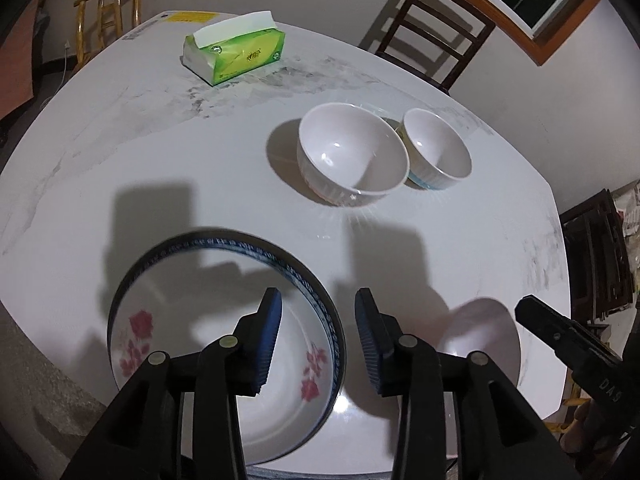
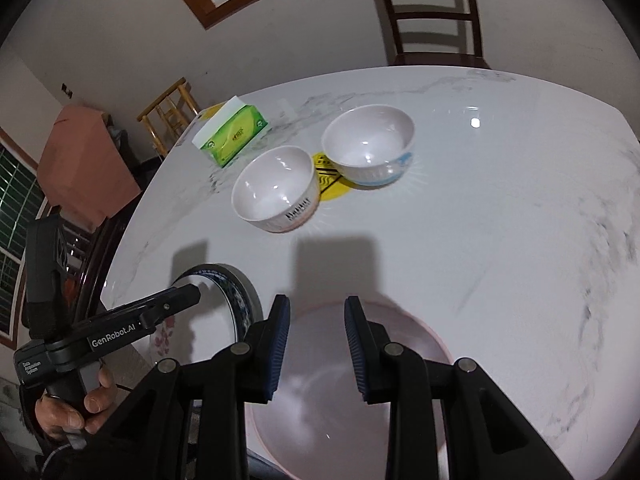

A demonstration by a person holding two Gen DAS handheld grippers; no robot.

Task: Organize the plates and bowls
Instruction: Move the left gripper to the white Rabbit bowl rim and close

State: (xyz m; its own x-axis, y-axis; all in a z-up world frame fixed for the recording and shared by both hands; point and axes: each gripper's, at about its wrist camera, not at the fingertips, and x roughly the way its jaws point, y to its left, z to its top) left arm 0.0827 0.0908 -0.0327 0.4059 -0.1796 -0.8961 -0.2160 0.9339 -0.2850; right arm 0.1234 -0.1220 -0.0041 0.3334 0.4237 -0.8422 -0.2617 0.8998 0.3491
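**Two plates under our grippers, two bowls waiting beyond**

Blue-padded fingers of our left gripper (image 1: 318,340) fill the bottom of the left wrist view, jaws parted with nothing between the pads. Its left finger hangs over the blue-rimmed flowered plate (image 1: 224,320); we cannot tell whether it touches. To the right lies a plain white plate (image 1: 486,332), and a tip of the right gripper shows at the edge. Farther up the marble table (image 1: 120,160) two white bowls (image 1: 352,156) sit just beside each other, with a green tissue pack (image 1: 236,54) behind.

From the right wrist view, our right gripper (image 2: 318,348) hovers over the pink-rimmed plate (image 2: 400,328), jaws parted and gripping nothing. Our left hand (image 2: 76,404) holds the other tool, marked "GenRobot.AI", its tip over the flowered plate. The nearer bowl (image 2: 276,190) bears dark lettering too blurred to read; a yellow sticker (image 2: 326,176) lies between it and the blue-striped bowl (image 2: 368,144).

We judge the plates are being gathered. Next, one gripper must pinch a plate's rim and stack it on the other, then nest the bowls.
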